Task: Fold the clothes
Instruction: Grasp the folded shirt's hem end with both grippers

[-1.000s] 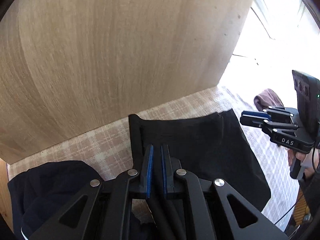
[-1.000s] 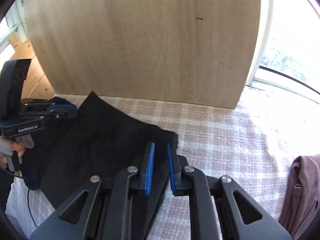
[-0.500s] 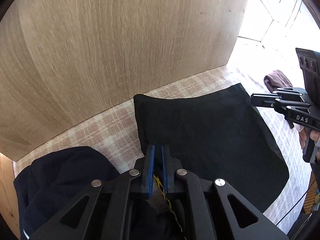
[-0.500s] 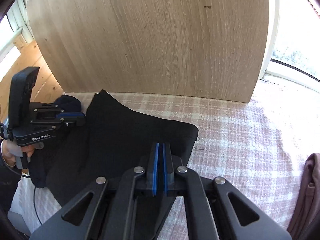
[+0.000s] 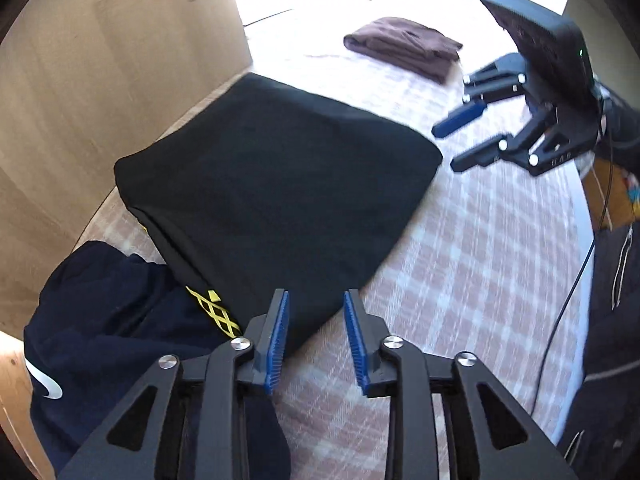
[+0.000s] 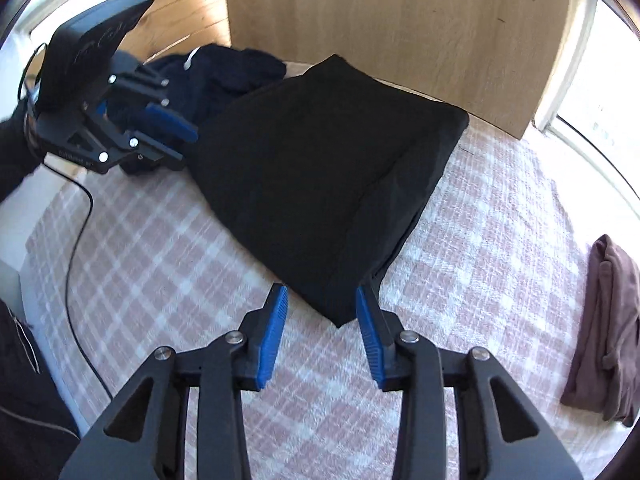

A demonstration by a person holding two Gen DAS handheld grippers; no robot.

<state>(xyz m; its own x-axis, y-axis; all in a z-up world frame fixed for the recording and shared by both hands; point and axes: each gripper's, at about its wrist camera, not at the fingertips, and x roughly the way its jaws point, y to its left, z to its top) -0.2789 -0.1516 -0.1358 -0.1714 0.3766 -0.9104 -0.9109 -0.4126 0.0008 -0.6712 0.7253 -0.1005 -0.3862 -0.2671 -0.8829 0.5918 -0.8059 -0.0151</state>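
Observation:
A black garment [image 5: 272,184] lies folded flat on the pink checked cloth [image 5: 480,264], with a yellow lattice print showing at its near left edge. My left gripper [image 5: 316,338] stands open at its near corner, nothing between the blue pads. In the right wrist view the same black garment [image 6: 320,176] lies ahead, and my right gripper [image 6: 322,330] is open around its near corner without pinching it. Each gripper shows in the other's view: the right gripper [image 5: 468,140] open beside the garment's right edge, the left gripper [image 6: 176,136] open at its left edge.
A crumpled navy garment [image 5: 108,312] with a white swoosh lies left of the black one. A folded brown garment [image 6: 608,332] rests at the right on the cloth. A wooden panel [image 6: 400,12] stands behind. A black cable [image 6: 76,240] trails at the left edge.
Both grippers were shut on the black garment and are now open. They have pulled back to its near corners, and the garment lies folded and released.

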